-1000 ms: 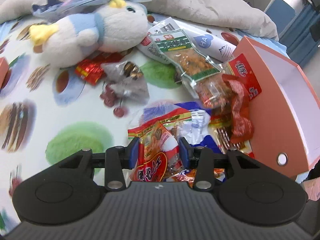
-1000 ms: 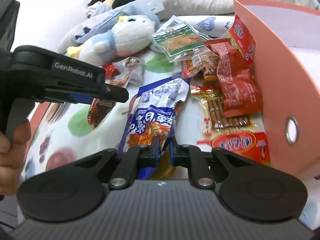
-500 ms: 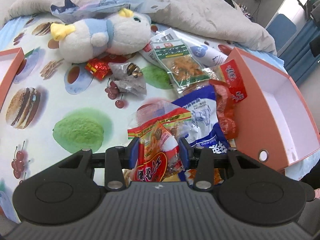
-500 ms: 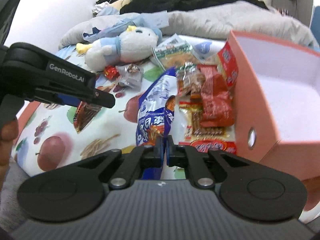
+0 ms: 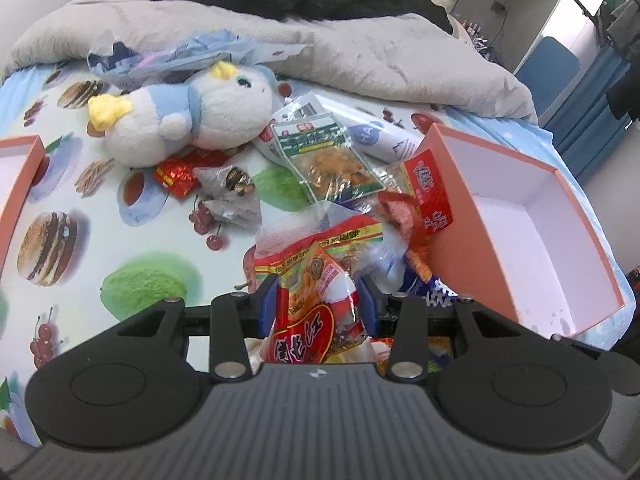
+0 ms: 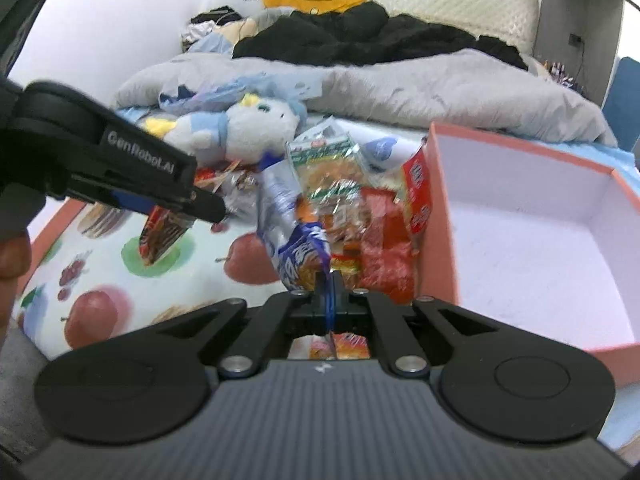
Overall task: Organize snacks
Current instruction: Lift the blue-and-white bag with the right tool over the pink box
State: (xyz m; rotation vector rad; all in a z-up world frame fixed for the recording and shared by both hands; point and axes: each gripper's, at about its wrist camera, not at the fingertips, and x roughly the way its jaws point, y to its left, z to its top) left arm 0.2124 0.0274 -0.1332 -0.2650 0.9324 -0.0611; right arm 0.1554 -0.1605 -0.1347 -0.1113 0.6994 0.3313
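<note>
My left gripper (image 5: 317, 304) is shut on a red and yellow snack packet (image 5: 316, 280), held above the fruit-print sheet (image 5: 80, 216). That same packet (image 6: 164, 236) hangs from the left gripper (image 6: 200, 202) in the right wrist view. My right gripper (image 6: 328, 286) is shut on the edge of a blue and white snack bag (image 6: 294, 224), lifted and twisted above the pile. Beside both stands an open salmon box (image 5: 532, 216) with a white inside (image 6: 536, 248). A heap of red and green packets (image 6: 360, 208) leans against its wall.
A white and blue plush toy (image 5: 188, 116) lies behind the snacks, with a grey wrapper (image 5: 232, 196) and a red packet (image 5: 180, 170) near it. A grey blanket (image 5: 360, 48) and black clothes (image 6: 360, 36) fill the back. Another salmon box edge (image 5: 20, 184) sits at the left.
Both grippers rose with their packets, so more of the bed shows. The right jaws closed fully on the blue bag, which lifted off the sheet and now stands twisted upright.
</note>
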